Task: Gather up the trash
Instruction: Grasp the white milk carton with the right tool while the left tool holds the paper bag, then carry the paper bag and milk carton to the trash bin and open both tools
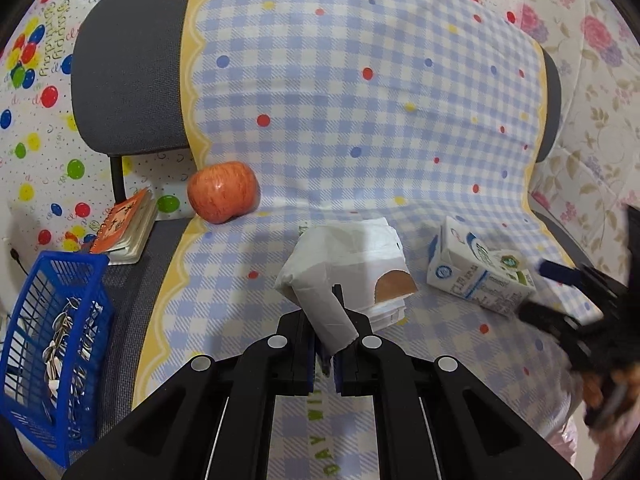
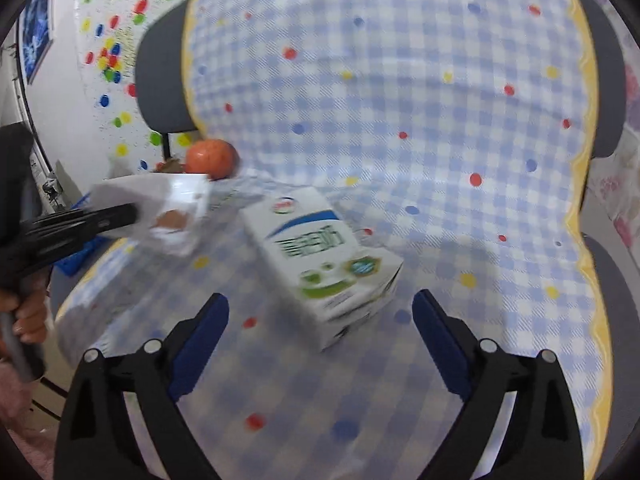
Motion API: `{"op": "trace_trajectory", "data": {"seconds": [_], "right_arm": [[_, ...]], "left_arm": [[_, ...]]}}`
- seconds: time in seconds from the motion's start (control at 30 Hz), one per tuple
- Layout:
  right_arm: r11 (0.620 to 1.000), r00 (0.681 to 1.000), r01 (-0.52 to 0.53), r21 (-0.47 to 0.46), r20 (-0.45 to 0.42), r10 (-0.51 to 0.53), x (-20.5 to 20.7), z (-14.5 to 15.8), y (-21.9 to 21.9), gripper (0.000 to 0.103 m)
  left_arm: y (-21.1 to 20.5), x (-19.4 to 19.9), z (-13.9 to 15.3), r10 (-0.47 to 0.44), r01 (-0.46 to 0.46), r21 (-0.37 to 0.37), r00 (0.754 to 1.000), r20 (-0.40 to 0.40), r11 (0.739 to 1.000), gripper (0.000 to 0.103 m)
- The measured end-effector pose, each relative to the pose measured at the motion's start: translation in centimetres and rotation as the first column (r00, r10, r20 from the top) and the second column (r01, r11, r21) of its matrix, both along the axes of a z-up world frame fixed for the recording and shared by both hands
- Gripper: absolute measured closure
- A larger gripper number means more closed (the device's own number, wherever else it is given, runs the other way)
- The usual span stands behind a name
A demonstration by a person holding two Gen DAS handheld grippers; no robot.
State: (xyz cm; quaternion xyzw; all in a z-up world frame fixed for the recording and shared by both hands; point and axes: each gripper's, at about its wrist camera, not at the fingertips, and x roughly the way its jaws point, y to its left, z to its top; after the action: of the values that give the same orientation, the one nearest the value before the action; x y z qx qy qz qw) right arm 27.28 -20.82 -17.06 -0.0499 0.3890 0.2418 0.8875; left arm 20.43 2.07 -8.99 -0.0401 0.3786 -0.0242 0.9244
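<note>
My left gripper [image 1: 326, 344] is shut on a crumpled white paper wrapper [image 1: 348, 268] and holds it above the checked cloth; the wrapper also shows in the right wrist view [image 2: 168, 208], at the tip of the left gripper [image 2: 132, 216]. A white milk carton [image 2: 324, 256] lies on its side on the cloth, just ahead of and between the fingers of my open right gripper [image 2: 320, 328]. In the left wrist view the carton [image 1: 480, 276] lies to the right, with the right gripper [image 1: 560, 292] beside it.
A red apple [image 1: 223, 192] sits at the back of the chair seat. An orange notebook [image 1: 124, 224] lies left of it. A blue basket [image 1: 52, 356] holding wrappers stands at the left edge. The chair back [image 1: 128, 64] rises behind.
</note>
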Motion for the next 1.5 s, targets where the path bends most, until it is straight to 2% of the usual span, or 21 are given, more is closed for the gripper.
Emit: {"op": "trace_trajectory", "data": {"seconds": [0.13,0.17,0.23,0.4,0.5,0.57,0.67,0.83,0.87,0.9,0.93,1.07,1.2,1.37,1.5], "right_arm": [[0.999,0.998,-0.028,0.038,-0.052,0.03,3.2,-1.1,0.0,0.009],[0.998,0.995,-0.036,0.059,-0.094,0.042,4.0,-1.4,-0.1,0.009],[0.996,0.993,-0.04,0.078,-0.112,0.049,4.3,-1.6,0.4,0.009],[0.989,0.989,-0.122,0.08,-0.077,0.128,1.0,-0.5,1.4,0.018],[0.985,0.985,-0.164,0.051,-0.054,0.167,-1.4,0.2,2.4,0.018],[0.992,0.992,-0.127,-0.006,-0.011,0.127,-2.3,0.6,3.1,0.018],[0.996,0.997,-0.077,-0.043,0.015,0.077,-2.2,0.3,3.8,0.017],[1.0,1.0,-0.022,-0.012,-0.006,0.022,-0.3,-0.5,3.9,0.017],[1.0,1.0,-0.015,-0.007,-0.006,0.015,0.0,-0.5,4.1,0.02],[1.0,1.0,-0.011,-0.003,-0.006,0.011,0.1,-0.5,4.2,0.028],[1.0,1.0,-0.006,0.004,-0.004,0.006,-0.1,-0.4,4.3,0.028],[0.999,0.997,0.04,-0.035,0.061,-0.038,-2.8,1.7,5.1,0.03],[0.993,0.988,0.119,0.024,0.095,-0.12,-6.8,4.6,3.4,0.03],[0.972,0.965,0.219,0.08,0.128,-0.228,-12.7,7.2,0.5,0.031],[0.951,0.943,0.288,0.117,0.14,-0.303,-17.5,7.9,-1.9,0.031]], "left_arm": [[-0.7,-0.6,0.0,-0.015,0.015,0.011,1.0,-0.002,1.0,0.096],[-0.8,-0.6,0.0,-0.016,0.016,0.012,1.0,-0.002,1.0,0.096],[-0.8,-0.8,0.1,-0.016,0.016,0.012,1.0,-0.001,1.0,0.096],[-0.8,-1.2,0.2,-0.015,0.015,0.013,1.0,0.002,1.0,0.096],[-0.8,-1.4,0.2,-0.021,0.021,0.001,1.0,0.0,1.0,0.096],[-0.9,-1.8,0.4,-0.021,0.021,-0.001,1.0,0.009,1.0,0.096],[-0.7,-2.1,0.6,-0.014,0.014,-0.01,1.0,0.015,1.0,0.096],[-0.1,-3.0,0.6,-0.003,0.004,-0.015,1.0,0.015,1.0,0.096],[0.1,-3.1,0.6,-0.001,0.001,-0.018,1.0,0.015,1.0,0.096],[0.3,-3.3,0.6,0.002,-0.002,-0.021,1.0,0.014,1.0,0.096],[0.5,-3.6,0.6,0.005,-0.005,-0.025,1.0,0.013,1.0,0.096],[0.8,-4.6,0.9,0.005,-0.005,-0.025,1.0,0.024,1.0,0.096],[0.3,-5.8,1.3,-0.018,0.02,-0.035,0.999,0.042,0.999,0.096],[-2.3,-8.3,2.1,-0.112,0.116,-0.046,0.99,0.083,0.992,0.096],[-5.0,-10.7,2.6,-0.201,0.206,-0.037,0.973,0.116,0.978,0.096]]}}
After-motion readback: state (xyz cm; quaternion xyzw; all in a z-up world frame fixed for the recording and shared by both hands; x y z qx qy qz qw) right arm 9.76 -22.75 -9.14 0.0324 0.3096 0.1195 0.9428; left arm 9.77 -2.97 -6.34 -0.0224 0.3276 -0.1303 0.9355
